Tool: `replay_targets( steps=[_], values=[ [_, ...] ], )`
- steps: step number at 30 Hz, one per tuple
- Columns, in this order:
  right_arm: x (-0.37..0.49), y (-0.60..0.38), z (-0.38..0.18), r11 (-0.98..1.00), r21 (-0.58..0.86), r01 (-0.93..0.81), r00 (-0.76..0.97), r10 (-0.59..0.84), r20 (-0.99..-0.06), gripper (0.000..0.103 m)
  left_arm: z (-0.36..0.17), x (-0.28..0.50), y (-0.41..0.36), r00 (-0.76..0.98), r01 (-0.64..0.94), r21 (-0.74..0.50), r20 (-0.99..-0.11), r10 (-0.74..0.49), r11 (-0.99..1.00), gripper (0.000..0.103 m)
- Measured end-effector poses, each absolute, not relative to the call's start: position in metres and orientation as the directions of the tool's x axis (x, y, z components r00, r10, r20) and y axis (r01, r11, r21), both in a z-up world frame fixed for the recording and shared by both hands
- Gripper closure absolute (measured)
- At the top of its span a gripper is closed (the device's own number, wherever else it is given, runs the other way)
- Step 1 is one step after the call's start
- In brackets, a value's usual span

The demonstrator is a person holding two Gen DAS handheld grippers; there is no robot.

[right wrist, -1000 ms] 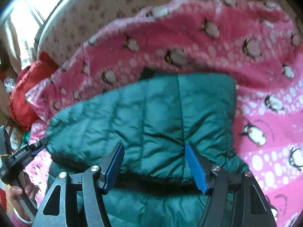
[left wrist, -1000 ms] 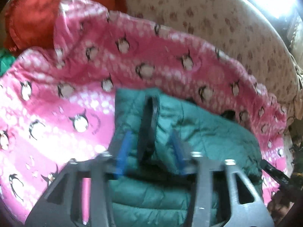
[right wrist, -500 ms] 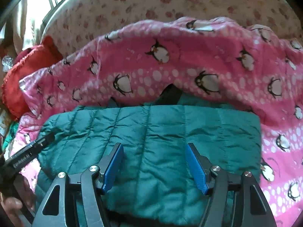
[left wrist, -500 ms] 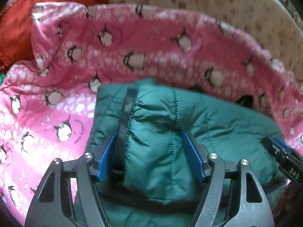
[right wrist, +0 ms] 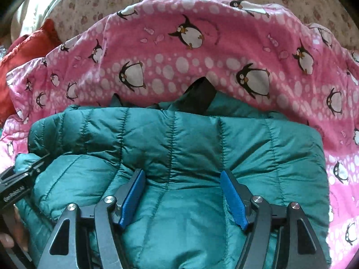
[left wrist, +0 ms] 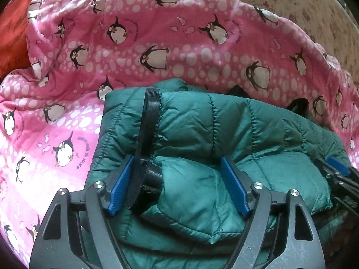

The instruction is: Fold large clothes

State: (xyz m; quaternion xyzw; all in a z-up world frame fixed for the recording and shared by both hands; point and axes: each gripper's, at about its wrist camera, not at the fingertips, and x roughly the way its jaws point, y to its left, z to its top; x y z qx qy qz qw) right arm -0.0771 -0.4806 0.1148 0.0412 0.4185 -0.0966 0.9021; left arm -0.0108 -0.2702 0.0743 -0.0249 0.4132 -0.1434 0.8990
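Teal quilted jacket on pink penguin-print blanket, blue-padded claws

Folded green puffer jacket fills the space between both sets of spread fingers, its black strap just beside the left gripper. Pink penguin blanket lies unobstructed beyond. Right gripper flanks the jacket's right edge.

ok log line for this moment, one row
stage: fold pressed | left gripper: open, on green puffer jacket | right gripper: open, on jacket | under: pink penguin blanket
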Motion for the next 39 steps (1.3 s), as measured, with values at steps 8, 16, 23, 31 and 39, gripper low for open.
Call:
replay_targets(
  steps=[8, 16, 23, 31, 39],
  values=[
    [-0.111, -0.445, 0.146, 0.995, -0.001, 0.102, 0.707, -0.073, -0.703, 0.036, 0.074, -0.012, -0.270, 0.623, 0.239, -0.171, -0.728, -0.286, 0.956, 0.025],
    [-0.111, -0.439, 0.103, 0.993, -0.047, 0.111, 0.664, -0.109, -0.739, 0.036, 0.071, -0.010, -0.266, 0.616, 0.246, -0.214, -0.719, -0.323, 0.945, 0.022],
    [-0.109, -0.436, 0.101, 0.993, -0.056, 0.108, 0.672, -0.114, -0.732, 0.035, 0.069, -0.011, -0.259, 0.622, 0.248, -0.254, -0.698, -0.355, 0.935, 0.022],
    [-0.113, -0.435, 0.100, 0.992, -0.059, 0.113, 0.682, -0.121, -0.721, 0.034, 0.067, -0.011, -0.250, 0.621, 0.257, -0.331, -0.663, -0.418, 0.908, 0.022],
    [-0.126, -0.482, 0.146, 0.967, 0.110, 0.231, 0.720, -0.094, -0.688, 0.029, 0.069, -0.011, -0.247, 0.619, 0.259, -0.348, -0.656, -0.432, 0.901, 0.022]
  ],
)
